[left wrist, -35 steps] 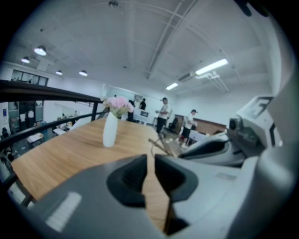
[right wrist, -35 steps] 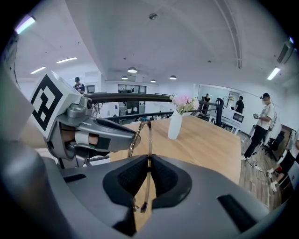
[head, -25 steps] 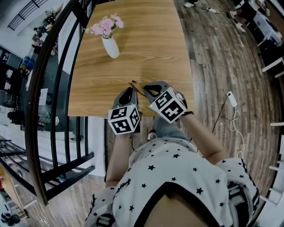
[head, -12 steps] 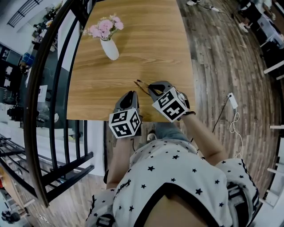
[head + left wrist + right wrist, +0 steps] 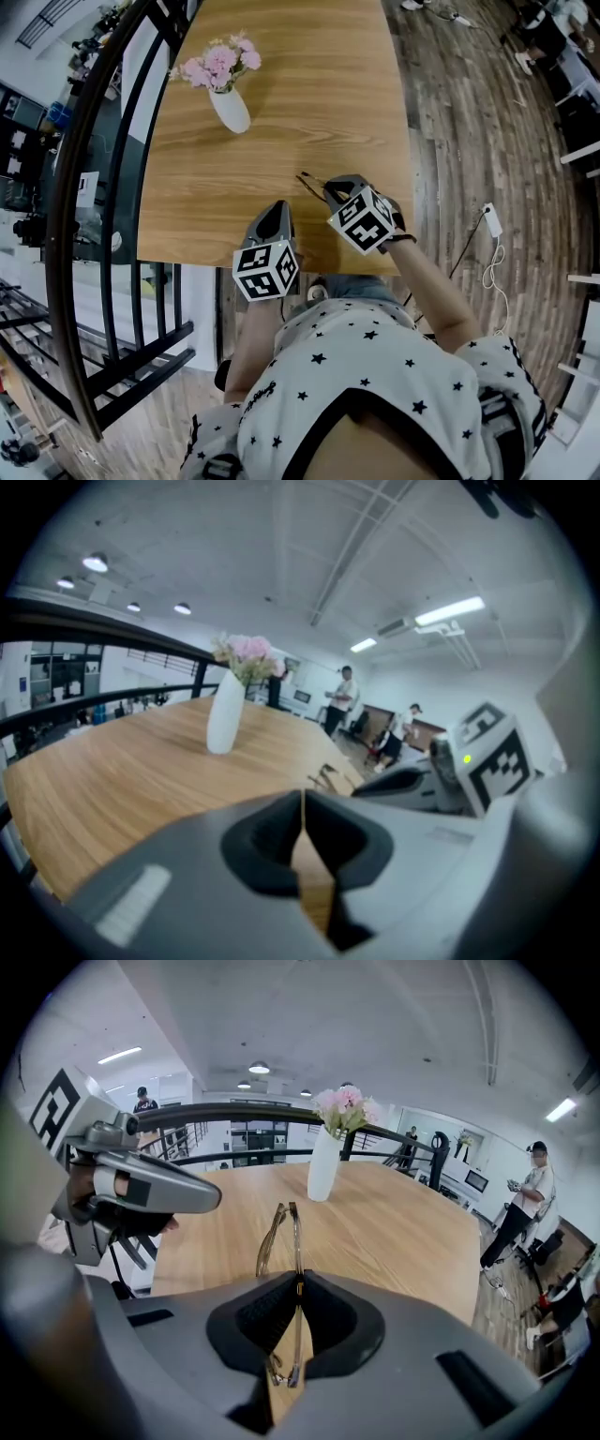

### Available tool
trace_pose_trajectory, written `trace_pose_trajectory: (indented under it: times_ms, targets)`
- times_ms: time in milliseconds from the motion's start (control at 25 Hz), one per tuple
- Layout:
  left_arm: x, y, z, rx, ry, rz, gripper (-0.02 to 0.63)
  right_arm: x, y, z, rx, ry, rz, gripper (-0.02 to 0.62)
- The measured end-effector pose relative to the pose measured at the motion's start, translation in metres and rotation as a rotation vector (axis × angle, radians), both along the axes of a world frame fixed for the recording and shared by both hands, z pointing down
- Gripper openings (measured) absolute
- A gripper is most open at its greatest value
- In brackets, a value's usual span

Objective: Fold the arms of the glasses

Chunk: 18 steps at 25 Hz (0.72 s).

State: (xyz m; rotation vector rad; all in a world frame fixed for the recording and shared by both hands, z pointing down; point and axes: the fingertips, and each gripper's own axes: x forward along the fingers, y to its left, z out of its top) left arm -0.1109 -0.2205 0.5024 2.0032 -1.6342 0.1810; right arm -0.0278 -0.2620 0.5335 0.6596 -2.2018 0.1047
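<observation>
We see the thin, pale-framed glasses pinched edge-on in the right claw. Its grey jaws are pressed together on the frame, and the rest of the frame sticks out beyond the tips. One arm lies close along the front, so the pair reads as nearly flat. From above, the glasses hang over the near right part of the light wooden surface. We cannot tell whether they touch the wood.

Just left of the right claw is the left claw, near the surface's near edge and apart from the glasses. Its jaws have just been closing and now meet tip to tip with nothing between them.

Far off to the left on the surface stands a white ceramic vase of pink flowers. A black metal railing curves along the left edge. Dark plank floor lies to the right, with a white cable on it. Nearest us is a white shirt with black stars.
</observation>
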Motion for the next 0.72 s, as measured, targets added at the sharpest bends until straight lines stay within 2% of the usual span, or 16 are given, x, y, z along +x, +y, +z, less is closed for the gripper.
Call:
trace_pose_trajectory:
  times_ms: [240, 720]
  targets:
    - [-0.002, -0.005, 0.016, -0.043, 0.0, -0.024, 0.006, 0.01, -0.02, 0.028, 0.002, 0.087, -0.021, 0.021]
    - [0.0, -0.011, 0.038, -0.104, 0.004, -0.032, 0.006, 0.011, -0.039, 0.061, -0.004, 0.179, -0.074, 0.021]
